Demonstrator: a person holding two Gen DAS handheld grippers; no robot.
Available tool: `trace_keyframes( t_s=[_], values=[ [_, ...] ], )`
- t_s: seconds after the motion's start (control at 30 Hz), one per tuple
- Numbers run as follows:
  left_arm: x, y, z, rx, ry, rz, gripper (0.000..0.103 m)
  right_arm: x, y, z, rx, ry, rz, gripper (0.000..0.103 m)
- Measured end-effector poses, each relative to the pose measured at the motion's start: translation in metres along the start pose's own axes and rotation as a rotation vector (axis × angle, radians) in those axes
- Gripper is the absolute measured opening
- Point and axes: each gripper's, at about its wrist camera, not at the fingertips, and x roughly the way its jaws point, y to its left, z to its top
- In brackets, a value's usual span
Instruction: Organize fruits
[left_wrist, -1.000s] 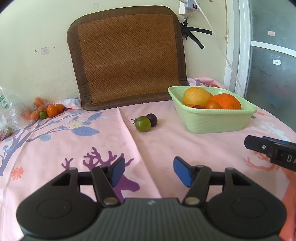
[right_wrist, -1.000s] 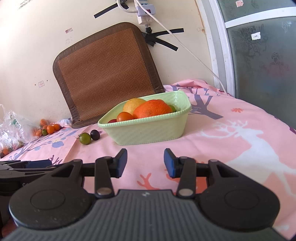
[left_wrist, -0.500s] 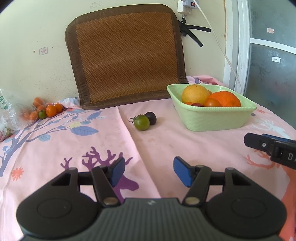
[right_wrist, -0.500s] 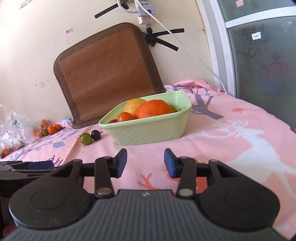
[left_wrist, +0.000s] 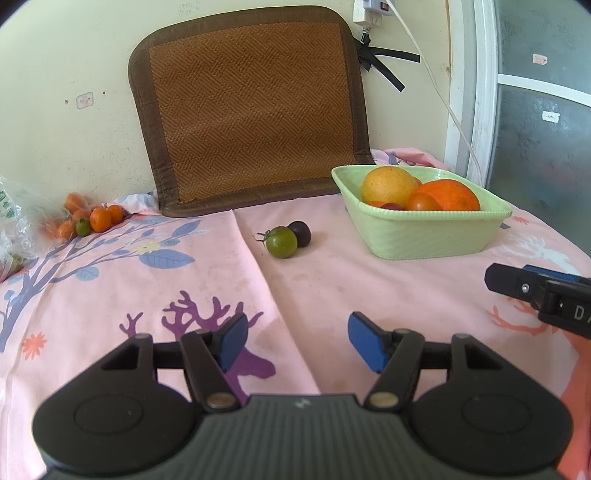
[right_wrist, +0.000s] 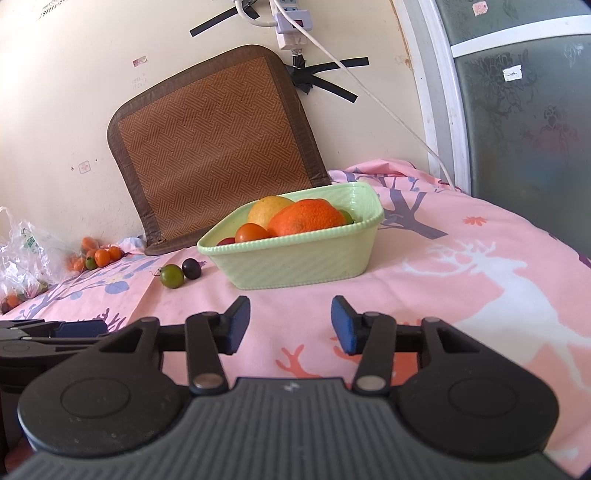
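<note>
A light green basket (left_wrist: 424, 236) (right_wrist: 295, 262) stands on the pink cloth and holds a yellow fruit (left_wrist: 388, 184), a large orange (left_wrist: 448, 194) (right_wrist: 306, 219) and small tomatoes. A green tomato (left_wrist: 281, 242) (right_wrist: 171, 275) and a dark plum (left_wrist: 300, 233) (right_wrist: 191, 268) lie together on the cloth left of the basket. My left gripper (left_wrist: 297, 341) is open and empty, low over the cloth, well short of the two fruits. My right gripper (right_wrist: 290, 325) is open and empty in front of the basket; it also shows at the right edge of the left wrist view (left_wrist: 546, 299).
A pile of small orange and green fruits (left_wrist: 88, 219) (right_wrist: 98, 256) lies at the far left by a clear plastic bag (right_wrist: 22, 254). A brown woven mat (left_wrist: 251, 129) leans on the wall behind. A white cable (right_wrist: 369, 99) hangs from a power strip.
Both grippers have tilted and shifted slightly, so the scene sits a little differently in each view. The jaws stay open and no fruit has moved.
</note>
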Motion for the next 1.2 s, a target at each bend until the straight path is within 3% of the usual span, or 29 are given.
trace_keyframes(
  t_s=[0.1, 0.4, 0.67, 0.8, 1.0, 1.2],
  values=[
    [0.0, 0.001, 0.0, -0.003, -0.001, -0.002, 0.071, 0.001, 0.0, 0.0, -0.007, 0.007, 0.0, 0.051],
    [0.002, 0.019, 0.005, -0.066, 0.007, -0.052, 0.072, 0.006, 0.004, 0.001, -0.029, 0.04, -0.024, 0.051],
    [0.002, 0.068, 0.011, -0.121, -0.035, 0.06, 0.072, 0.012, 0.012, 0.001, -0.07, 0.059, -0.029, 0.051],
    [0.007, 0.09, 0.009, -0.217, -0.016, 0.008, 0.071, 0.02, 0.026, 0.01, -0.117, 0.074, 0.035, 0.051],
    [0.006, 0.096, 0.007, -0.265, -0.03, -0.036, 0.071, 0.05, 0.079, 0.049, -0.375, 0.086, 0.169, 0.05],
    [0.002, 0.112, 0.004, -0.349, -0.071, -0.081, 0.071, 0.096, 0.132, 0.048, -0.648, 0.183, 0.2, 0.05]
  ],
)
